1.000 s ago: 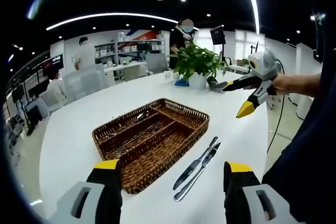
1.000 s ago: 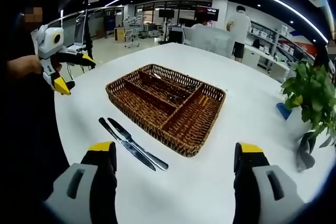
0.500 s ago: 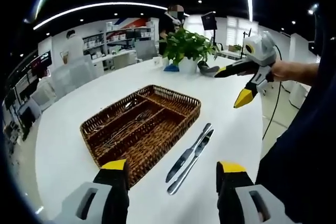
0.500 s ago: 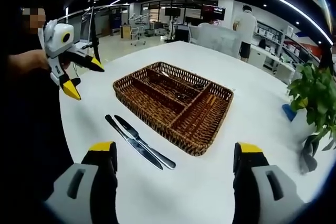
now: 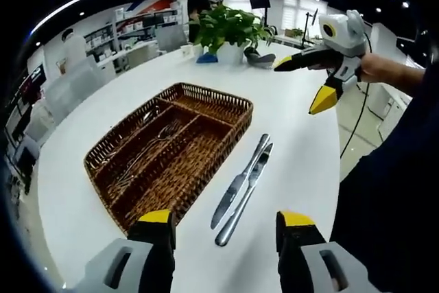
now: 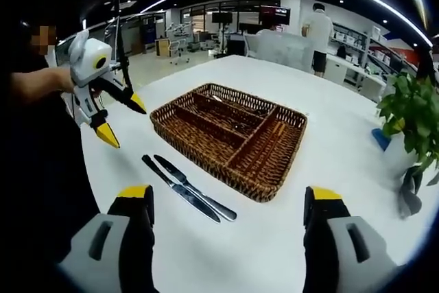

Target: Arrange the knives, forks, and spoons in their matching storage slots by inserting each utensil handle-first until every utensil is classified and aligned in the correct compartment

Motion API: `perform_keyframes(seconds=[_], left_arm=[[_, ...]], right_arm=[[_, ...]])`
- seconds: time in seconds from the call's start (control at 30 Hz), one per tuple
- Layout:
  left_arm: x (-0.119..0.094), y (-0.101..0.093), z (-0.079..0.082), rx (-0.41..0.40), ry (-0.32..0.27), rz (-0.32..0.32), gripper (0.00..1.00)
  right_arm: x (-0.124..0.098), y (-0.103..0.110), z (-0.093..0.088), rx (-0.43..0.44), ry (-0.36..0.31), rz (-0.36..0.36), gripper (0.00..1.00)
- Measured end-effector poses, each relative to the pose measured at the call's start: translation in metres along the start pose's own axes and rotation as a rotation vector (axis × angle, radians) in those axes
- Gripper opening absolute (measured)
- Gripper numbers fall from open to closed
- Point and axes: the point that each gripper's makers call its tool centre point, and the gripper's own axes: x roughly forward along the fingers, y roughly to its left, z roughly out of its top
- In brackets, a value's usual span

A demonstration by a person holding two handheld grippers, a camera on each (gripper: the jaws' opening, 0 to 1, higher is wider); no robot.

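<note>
Two table knives (image 5: 241, 189) (image 6: 190, 187) lie side by side on the white table, just outside the wicker cutlery tray (image 5: 116, 142) (image 6: 206, 158). Inside the tray's long slots lie forks and spoons (image 5: 144, 156) (image 6: 230, 121). My left gripper (image 5: 226, 228) hovers open and empty above the near ends of the knives; it also appears at the left of the right gripper view (image 6: 122, 120). My right gripper (image 6: 226, 207) stands open and empty over the table, near the knives and the tray. Seen in the left gripper view (image 5: 305, 86), it hangs above the table at upper right.
A potted green plant (image 5: 226, 29) (image 6: 411, 118) stands at the table's far end with a small blue thing beside it. The person's dark sleeve fills one side of each view. Desks, shelves and people stand in the room behind.
Both views have shifted: the left gripper has come lower and closer over the knives. The right gripper has moved nearer to the tray. Knives and tray lie where they were.
</note>
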Motion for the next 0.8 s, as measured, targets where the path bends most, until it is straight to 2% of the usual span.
perform_keyframes(seconds=[0.13, 0.43, 0.8], left_arm=[[0.011, -0.001, 0.001, 0.069, 0.027, -0.027, 0.58], [0.032, -0.004, 0.000, 0.103, 0.058, -0.075, 0.48], [0.066, -0.004, -0.002, 0.163, 0.168, -0.145, 0.32]], right_arm=[[-0.002, 0.001, -0.006, 0.014, 0.004, 0.000, 0.92], [-0.004, 0.004, -0.014, 0.013, 0.017, -0.008, 0.90], [-0.003, 0.009, -0.025, 0.026, 0.035, -0.004, 0.89]])
